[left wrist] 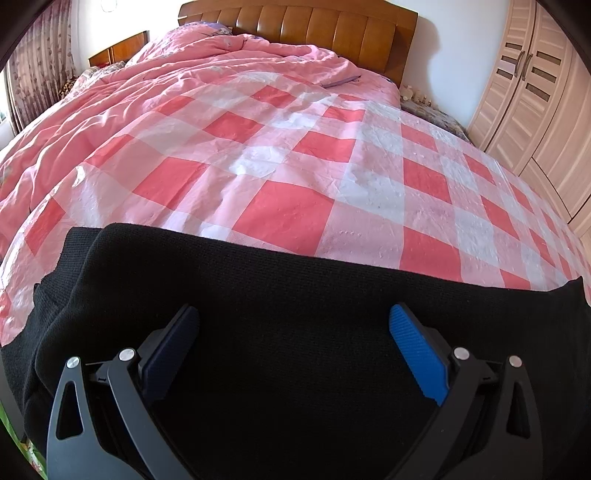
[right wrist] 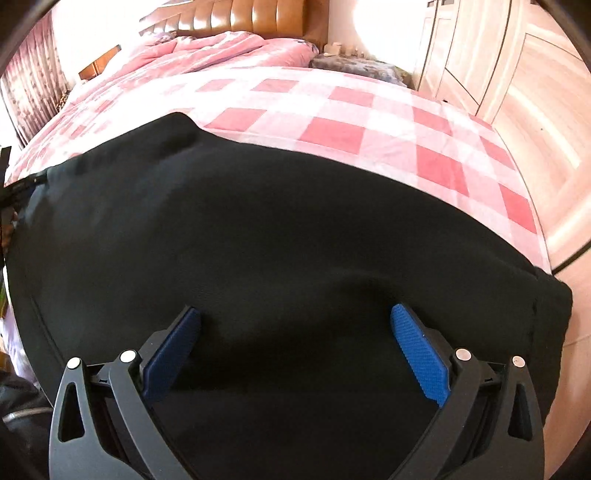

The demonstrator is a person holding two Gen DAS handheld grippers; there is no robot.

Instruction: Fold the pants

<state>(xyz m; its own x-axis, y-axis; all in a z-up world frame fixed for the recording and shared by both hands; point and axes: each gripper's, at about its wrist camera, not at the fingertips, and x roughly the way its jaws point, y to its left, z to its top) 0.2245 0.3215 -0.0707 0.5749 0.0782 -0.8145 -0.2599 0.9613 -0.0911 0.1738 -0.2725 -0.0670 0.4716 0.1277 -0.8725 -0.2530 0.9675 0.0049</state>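
Note:
The black pants [left wrist: 295, 295] lie flat across the near edge of the bed, on a red and white checked sheet [left wrist: 288, 214]. My left gripper [left wrist: 294, 314] is open, its blue pads [left wrist: 417, 354] spread wide just above the black fabric, holding nothing. In the right wrist view the pants [right wrist: 258, 221] fill most of the frame, with one end by the bed's right edge. My right gripper [right wrist: 295, 314] is open over the fabric, its pads [right wrist: 419, 354] wide apart and empty.
A rumpled pink quilt [left wrist: 184, 74] covers the far half of the bed below a brown headboard [left wrist: 314, 26]. A light wooden wardrobe [left wrist: 535, 92] stands at the right. Curtains [left wrist: 37, 74] hang at the left. The floor [right wrist: 569, 184] lies beyond the bed's right edge.

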